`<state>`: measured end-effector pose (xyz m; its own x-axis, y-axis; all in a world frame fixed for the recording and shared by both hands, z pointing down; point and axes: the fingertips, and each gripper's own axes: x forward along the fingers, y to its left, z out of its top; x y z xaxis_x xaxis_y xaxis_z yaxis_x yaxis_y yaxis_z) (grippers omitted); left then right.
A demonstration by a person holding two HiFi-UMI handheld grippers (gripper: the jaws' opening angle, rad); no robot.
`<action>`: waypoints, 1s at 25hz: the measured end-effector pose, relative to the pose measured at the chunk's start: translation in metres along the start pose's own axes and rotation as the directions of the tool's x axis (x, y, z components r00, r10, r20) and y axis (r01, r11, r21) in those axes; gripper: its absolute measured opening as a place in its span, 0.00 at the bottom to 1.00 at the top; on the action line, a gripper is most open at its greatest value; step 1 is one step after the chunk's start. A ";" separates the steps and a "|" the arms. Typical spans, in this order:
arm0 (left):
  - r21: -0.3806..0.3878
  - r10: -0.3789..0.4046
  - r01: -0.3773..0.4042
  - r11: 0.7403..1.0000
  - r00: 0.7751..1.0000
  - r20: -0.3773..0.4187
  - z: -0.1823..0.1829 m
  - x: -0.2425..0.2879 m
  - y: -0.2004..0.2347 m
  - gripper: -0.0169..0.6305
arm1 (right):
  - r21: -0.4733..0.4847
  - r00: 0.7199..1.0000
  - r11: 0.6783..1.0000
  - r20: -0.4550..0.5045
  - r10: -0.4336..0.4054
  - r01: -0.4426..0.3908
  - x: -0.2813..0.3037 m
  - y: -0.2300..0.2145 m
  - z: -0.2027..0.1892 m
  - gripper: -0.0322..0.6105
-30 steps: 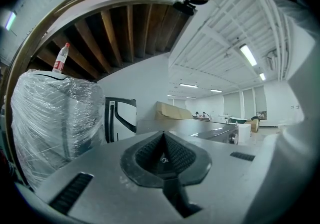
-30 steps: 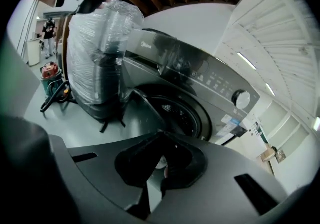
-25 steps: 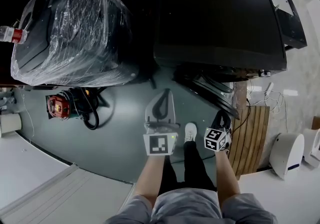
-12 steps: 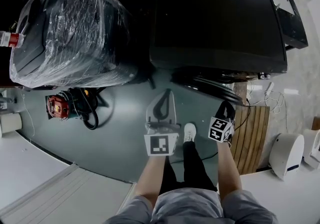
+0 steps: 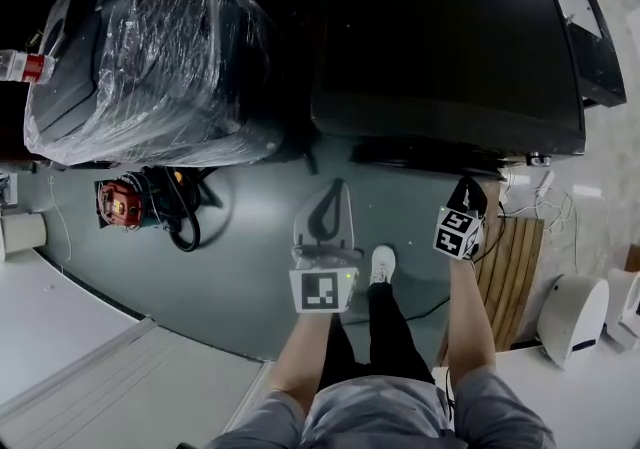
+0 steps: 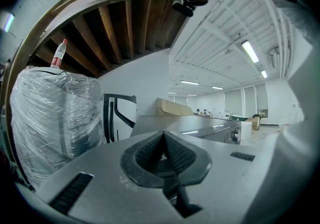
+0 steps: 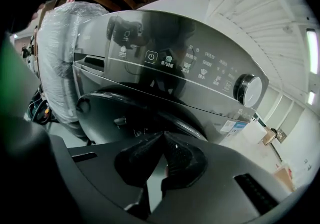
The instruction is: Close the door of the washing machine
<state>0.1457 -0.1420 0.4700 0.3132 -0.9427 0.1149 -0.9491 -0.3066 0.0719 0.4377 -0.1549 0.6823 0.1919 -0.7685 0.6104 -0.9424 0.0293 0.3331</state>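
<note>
The dark washing machine [image 5: 450, 37] fills the upper right of the head view. Of its round door [image 5: 430, 155] only a thin dark strip shows, lying close against the front. In the right gripper view the door [image 7: 135, 113] bulges just beyond my jaws, under the control panel with its knob [image 7: 248, 90]. My right gripper [image 5: 472, 189] is shut and empty, close to the door's right end; whether it touches I cannot tell. Its tips [image 7: 162, 135] meet. My left gripper [image 5: 328, 193] hangs shut and empty over the floor, well short of the machine, its tips [image 6: 162, 135] closed.
A plastic-wrapped machine [image 5: 150, 47] stands at the left with a bottle [image 5: 25, 67] on it. A red tool [image 5: 118, 205] with cables lies on the floor. A slatted wooden board [image 5: 515, 267], cables [image 5: 530, 187] and a white appliance [image 5: 570, 307] are at the right. My shoe [image 5: 381, 264] is between the arms.
The right gripper moved right and up the picture towards the machine's front. The door, ajar before, has swung in close against the machine. The left gripper kept still.
</note>
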 end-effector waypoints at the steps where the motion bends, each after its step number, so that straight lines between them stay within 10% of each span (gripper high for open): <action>1: 0.005 -0.003 0.003 1.000 1.000 0.005 0.001 0.000 0.000 0.02 | -0.007 1.000 1.000 0.009 0.001 -0.001 0.000 0.000 0.000 0.05; 14: -0.003 -0.003 0.003 1.000 1.000 0.027 0.019 -0.006 -0.005 0.02 | 0.031 0.996 0.999 0.078 0.034 -0.036 -0.026 0.007 0.029 0.05; 25: 0.006 0.052 -0.053 0.999 0.996 0.074 0.065 -0.044 0.027 0.02 | 0.075 0.930 0.983 0.343 0.135 -0.170 -0.141 0.048 0.148 0.05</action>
<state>0.1042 -0.1173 0.4024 0.2598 -0.9646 0.0449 -0.9646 -0.2570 0.0597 0.3251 -0.1394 0.5059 -0.0425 -0.9296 0.3660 -0.9791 0.1116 0.1698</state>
